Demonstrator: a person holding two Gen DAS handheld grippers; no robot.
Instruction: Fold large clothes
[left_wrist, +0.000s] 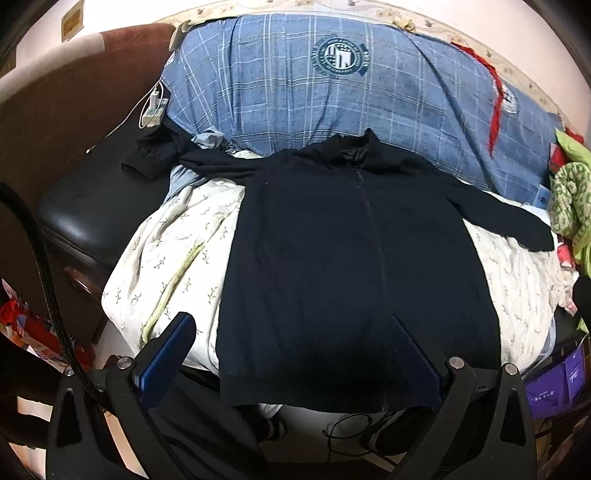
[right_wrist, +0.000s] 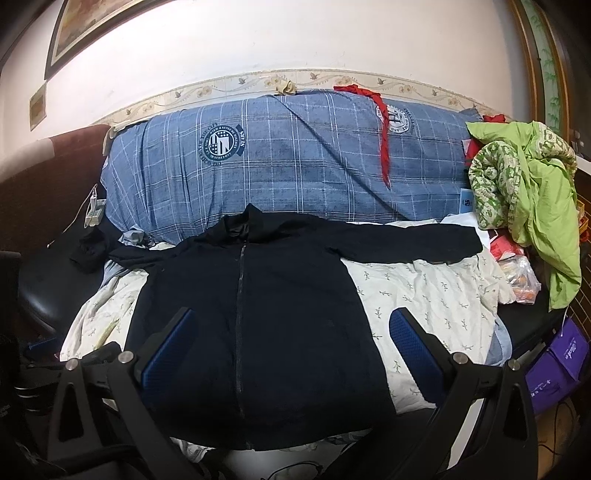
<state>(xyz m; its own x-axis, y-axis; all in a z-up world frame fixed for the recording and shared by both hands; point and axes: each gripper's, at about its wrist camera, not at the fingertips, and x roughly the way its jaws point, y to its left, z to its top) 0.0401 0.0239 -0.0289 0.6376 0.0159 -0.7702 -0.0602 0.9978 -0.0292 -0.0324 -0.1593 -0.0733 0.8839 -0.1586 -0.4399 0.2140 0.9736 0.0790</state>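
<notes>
- the left claw (left_wrist: 291, 339) is released, its blue-padded fingers (left_wrist: 168, 354) spread wide and holding nothing, poised over the hem of the black zip jacket (left_wrist: 354, 266).
- the jacket lies flat and zipped just ahead of both claws, sleeves spread to either side, on a white leaf-print sheet (left_wrist: 177, 251) on the bed.
- the right claw (right_wrist: 290, 341) is released too, empty above the jacket's lower right half.
- beyond the jacket, a blue plaid duvet (right_wrist: 295, 166) bears a round crest; its lettering is too small to read.
- far right of the right claw sits a purple bag (right_wrist: 554, 373) with illegible white script.
</notes>
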